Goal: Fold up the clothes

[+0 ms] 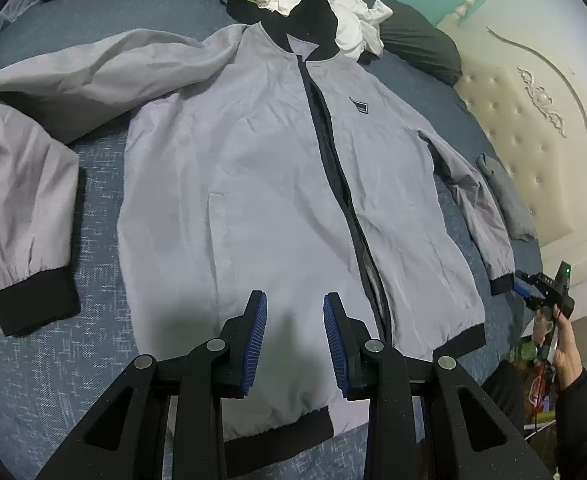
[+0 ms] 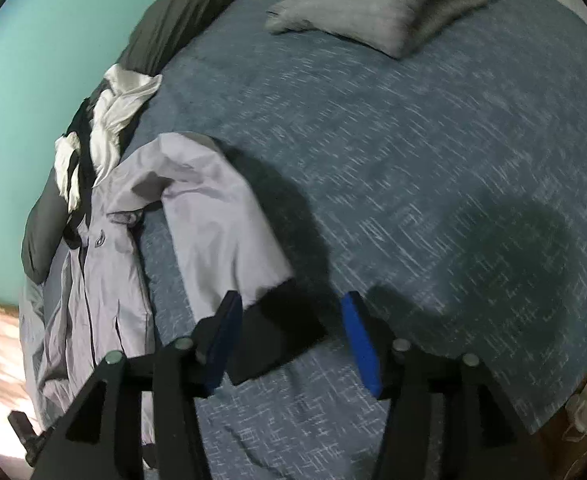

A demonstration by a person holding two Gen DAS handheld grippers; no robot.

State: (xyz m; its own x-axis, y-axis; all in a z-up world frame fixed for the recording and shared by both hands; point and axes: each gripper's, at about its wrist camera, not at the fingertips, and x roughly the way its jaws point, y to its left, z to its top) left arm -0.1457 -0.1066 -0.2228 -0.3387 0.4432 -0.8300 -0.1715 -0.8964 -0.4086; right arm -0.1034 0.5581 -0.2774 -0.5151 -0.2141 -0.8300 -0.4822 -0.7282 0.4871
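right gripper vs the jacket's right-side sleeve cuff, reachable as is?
Probably yes. The right gripper is open, and the black cuff of the grey jacket lies flat on the blue bedspread between its fingers. Nothing covers the cuff.

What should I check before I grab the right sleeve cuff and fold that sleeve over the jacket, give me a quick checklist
1. Jacket lies flat, front up on the bed: ok.
2. Right gripper open around the black cuff: ok, the cuff sits between the fingers, nothing pinched.
3. Left gripper open and empty above the hem: ok.
4. Right sleeve free to lift: ok, nothing lies on it.
5. Zipper closed all the way: cannot tell, a dark gap shows along it near the hem.
6. Far sleeve laid straight: not ok, it bends at the elbow.
7. White cloth clear of the collar: not ok, it sits right at the hood.
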